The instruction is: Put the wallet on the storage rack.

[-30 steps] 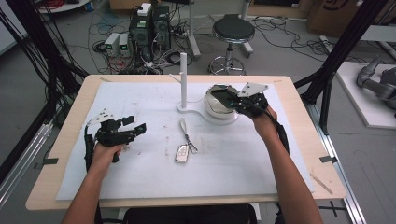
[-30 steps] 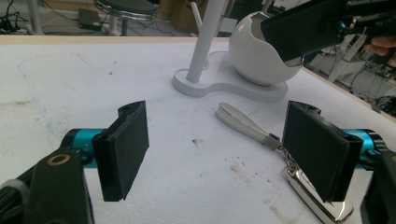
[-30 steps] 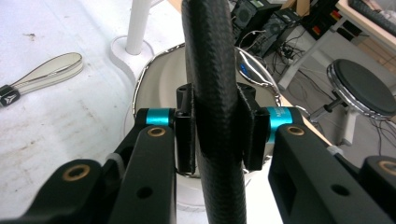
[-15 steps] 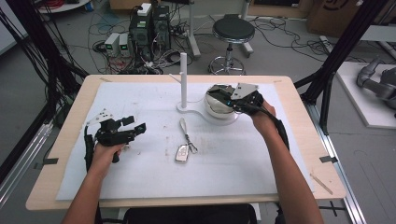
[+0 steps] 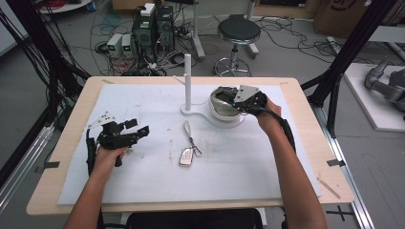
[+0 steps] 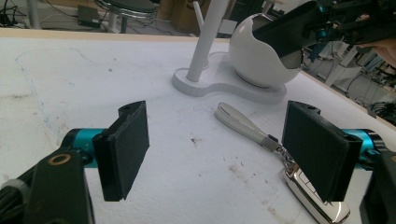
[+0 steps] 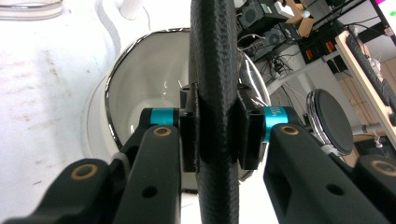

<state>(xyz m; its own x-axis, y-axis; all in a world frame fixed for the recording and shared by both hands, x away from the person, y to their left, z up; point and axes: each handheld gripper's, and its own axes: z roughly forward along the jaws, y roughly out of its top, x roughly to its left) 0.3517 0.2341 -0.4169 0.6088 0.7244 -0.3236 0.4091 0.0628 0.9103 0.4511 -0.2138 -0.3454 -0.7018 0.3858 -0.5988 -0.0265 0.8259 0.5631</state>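
White bowl directly beneath right gripper, jaws pressed together.

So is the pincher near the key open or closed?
Open. In the left gripper view, the left gripper's two black pads stand wide apart, with bare table and part of the car key between them, touching nothing.

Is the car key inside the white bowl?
No, the car key lies flat on the table, in front of the white bowl.

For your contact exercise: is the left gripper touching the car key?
Apart. The high view shows the left gripper open, with bare mat between it and the car key.
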